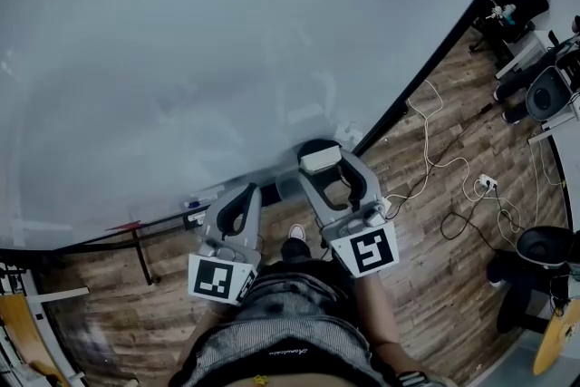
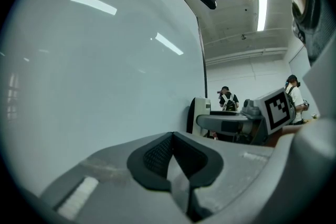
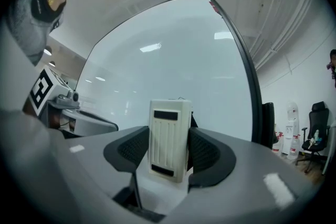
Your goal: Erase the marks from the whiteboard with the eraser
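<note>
The whiteboard point(image 1: 199, 50) fills most of the head view; its surface looks blank, with only faint smudges. A white ribbed eraser point(image 3: 169, 139) stands between the black pads of my right gripper point(image 3: 169, 150), which is shut on it. In the head view that right gripper point(image 1: 319, 160) holds the eraser point(image 1: 319, 160) close to the board's lower edge. My left gripper point(image 1: 237, 206) hangs beside it, lower and to the left. Seen in its own view, the left gripper point(image 2: 173, 157) is shut with nothing between its pads, and the whiteboard point(image 2: 94, 71) rises at its left.
A marker tray point(image 1: 195, 206) with pens runs along the board's lower edge. White cables point(image 1: 453, 177) trail over the wooden floor at the right. Office chairs point(image 1: 544, 95) and equipment stand at the far right. People point(image 2: 227, 99) stand in the room's background.
</note>
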